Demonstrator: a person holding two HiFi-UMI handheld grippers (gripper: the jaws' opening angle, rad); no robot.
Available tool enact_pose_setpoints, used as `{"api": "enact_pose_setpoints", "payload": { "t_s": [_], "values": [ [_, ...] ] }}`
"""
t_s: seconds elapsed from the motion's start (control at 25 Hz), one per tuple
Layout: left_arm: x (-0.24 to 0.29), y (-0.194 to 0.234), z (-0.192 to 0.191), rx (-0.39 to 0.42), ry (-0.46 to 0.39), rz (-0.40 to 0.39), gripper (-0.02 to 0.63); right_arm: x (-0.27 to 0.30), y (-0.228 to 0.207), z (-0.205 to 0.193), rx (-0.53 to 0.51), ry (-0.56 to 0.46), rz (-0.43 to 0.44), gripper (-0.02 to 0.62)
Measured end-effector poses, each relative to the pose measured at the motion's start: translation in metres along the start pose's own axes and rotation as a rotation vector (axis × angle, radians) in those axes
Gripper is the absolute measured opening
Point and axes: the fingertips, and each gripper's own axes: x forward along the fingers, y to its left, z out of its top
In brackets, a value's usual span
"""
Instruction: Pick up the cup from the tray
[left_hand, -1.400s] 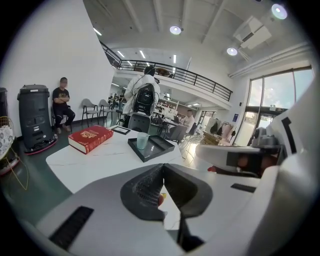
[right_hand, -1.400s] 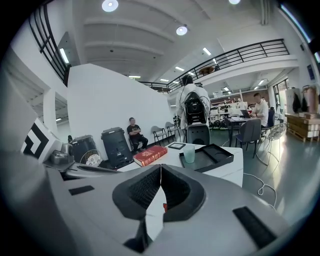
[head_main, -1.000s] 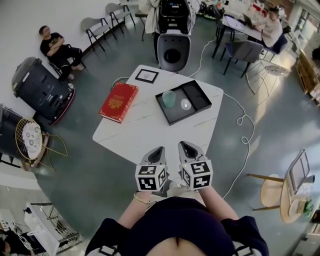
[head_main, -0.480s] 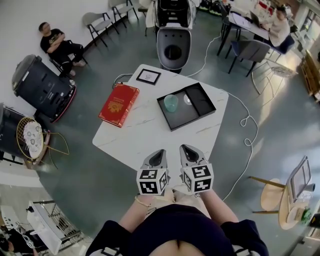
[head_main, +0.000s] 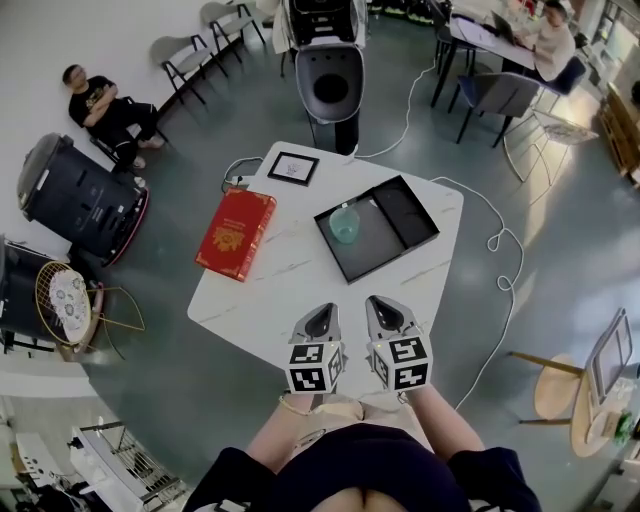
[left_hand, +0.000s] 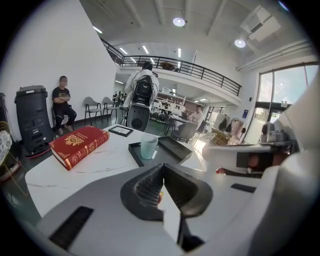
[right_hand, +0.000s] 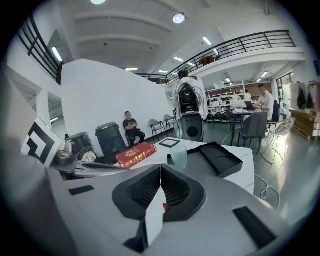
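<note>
Both grippers had come forward since the earlier frame. The left gripper (head_main: 322, 320) and right gripper (head_main: 386, 313) now reached over the edge of the table (head_main: 290, 280) on the near side of the tray (head_main: 378, 252), well apart from it. Each pair of jaws was fully closed, pads meeting, nothing between them.

The cup (head_main: 345, 223) stood upright inside the tray, in its wider left compartment, toward the tray's left corner. It was pale green and translucent and looked empty. It was probably light and stiff with smooth walls, so likely slippery and easy to tip. Best hold, as a judgement: open wide and close across the wall at about mid-height.

Left of the tray lay a red book (head_main: 237, 228) with a gold emblem, its lettering too small to read. A framed picture (head_main: 293, 167) sat beyond the tray's left corner. No print showed on the cup.
</note>
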Motion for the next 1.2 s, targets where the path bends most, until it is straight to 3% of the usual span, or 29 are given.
{"api": "enact_pose_setpoints", "payload": {
  "t_s": [0.2,0.36,0.48,0.64,0.8,1.2],
  "values": [
    [0.027,0.006,0.004,-0.008,-0.001,-0.018,0.011,0.011,-0.014,-0.002,0.025,0.022,-0.021,0.011],
    [0.049,0.012,0.008,0.03,0.008,-0.019,0.022,0.023,-0.023,-0.002,0.039,0.026,-0.028,0.011],
    [0.064,0.016,0.011,0.049,0.01,-0.022,0.111,0.031,-0.026,-0.004,0.051,0.031,-0.029,0.011],
    [0.087,0.024,0.013,0.068,0.019,-0.01,0.166,0.039,-0.03,-0.007,0.068,0.042,-0.033,0.011],
    [0.118,0.031,0.011,0.109,0.061,-0.017,0.263,0.048,-0.035,-0.011,0.086,0.05,-0.033,0.011],
    [0.187,0.05,0.018,0.164,0.061,-0.02,0.361,0.069,-0.045,-0.022,0.124,0.082,-0.045,0.011]
  ]
}}
